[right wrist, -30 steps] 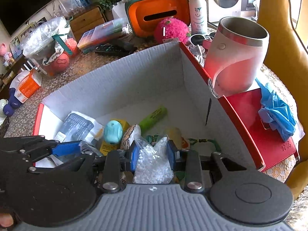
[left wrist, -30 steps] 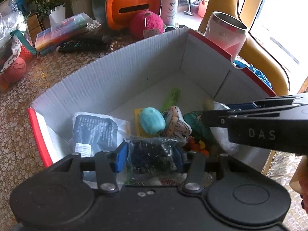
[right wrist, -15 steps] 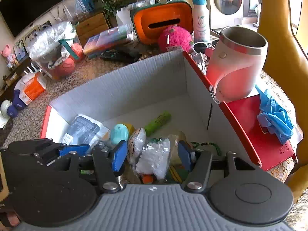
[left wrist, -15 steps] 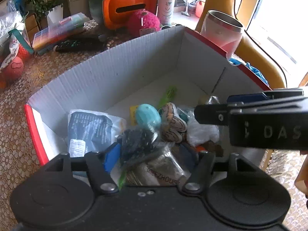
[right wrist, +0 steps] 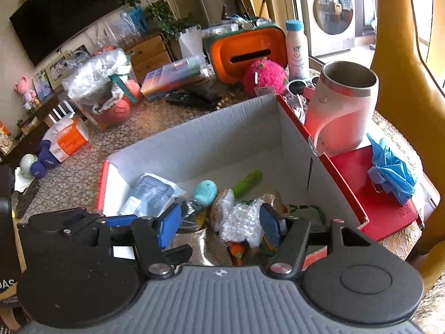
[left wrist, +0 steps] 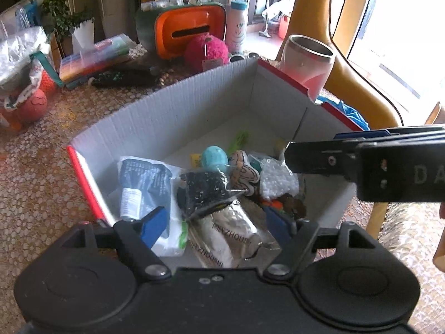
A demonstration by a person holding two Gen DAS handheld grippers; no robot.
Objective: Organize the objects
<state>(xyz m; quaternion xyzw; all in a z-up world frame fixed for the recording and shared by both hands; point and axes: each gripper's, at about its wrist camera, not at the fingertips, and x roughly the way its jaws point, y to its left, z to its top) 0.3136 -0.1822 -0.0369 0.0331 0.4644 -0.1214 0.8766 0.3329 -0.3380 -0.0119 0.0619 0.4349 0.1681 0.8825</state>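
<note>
Cardboard box [left wrist: 172, 117] now holds both bags you released at 6 o'clock; left gripper [left wrist: 219, 222] and right gripper [right wrist: 219, 222] gape empty.

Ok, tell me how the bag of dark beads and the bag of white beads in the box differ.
The dark bead bag holds black speckled contents; the white bead bag holds white pellets. The dark bag lies toward the middle of the box, ahead of the left gripper; the white bag lies further right, between the right gripper's open fingers. Both are small clear plastic bags, released among the clutter.
</note>
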